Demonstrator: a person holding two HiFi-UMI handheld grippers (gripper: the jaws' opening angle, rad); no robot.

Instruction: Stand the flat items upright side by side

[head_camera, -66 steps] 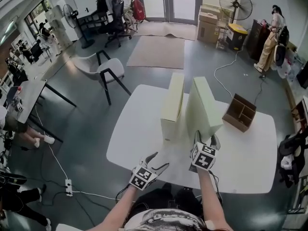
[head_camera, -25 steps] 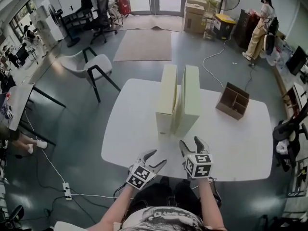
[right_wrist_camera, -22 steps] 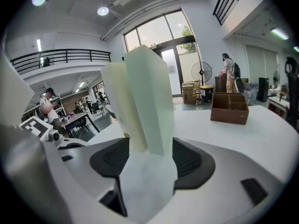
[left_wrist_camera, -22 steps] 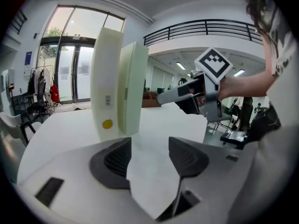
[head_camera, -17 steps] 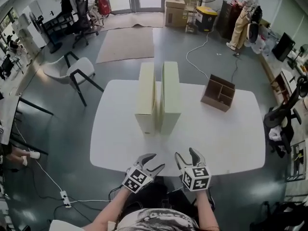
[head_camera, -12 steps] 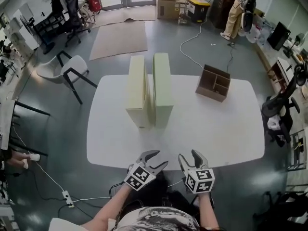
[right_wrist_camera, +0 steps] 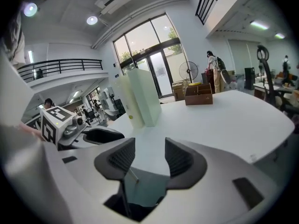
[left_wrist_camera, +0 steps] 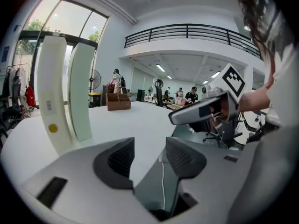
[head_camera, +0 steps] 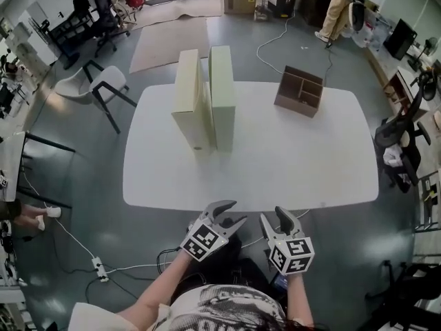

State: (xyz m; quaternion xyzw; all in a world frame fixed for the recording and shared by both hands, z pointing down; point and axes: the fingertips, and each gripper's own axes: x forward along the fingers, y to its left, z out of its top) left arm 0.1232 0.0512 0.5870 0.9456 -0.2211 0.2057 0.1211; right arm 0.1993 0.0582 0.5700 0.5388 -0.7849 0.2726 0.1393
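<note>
I count two flat boxes on the white bench (head_camera: 289, 157): a cream box (head_camera: 187, 102) and a pale green box (head_camera: 222, 95). Both stand upright, side by side and close together, toward the far left. One brown wooden tray (head_camera: 298, 90) sits well apart at the far right. My two grippers hang off the near edge, above the floor: the left gripper (head_camera: 234, 212) angles rightward, the right gripper (head_camera: 275, 217) points ahead. Both pairs of fingers are partly spread and closing on nothing.
</note>
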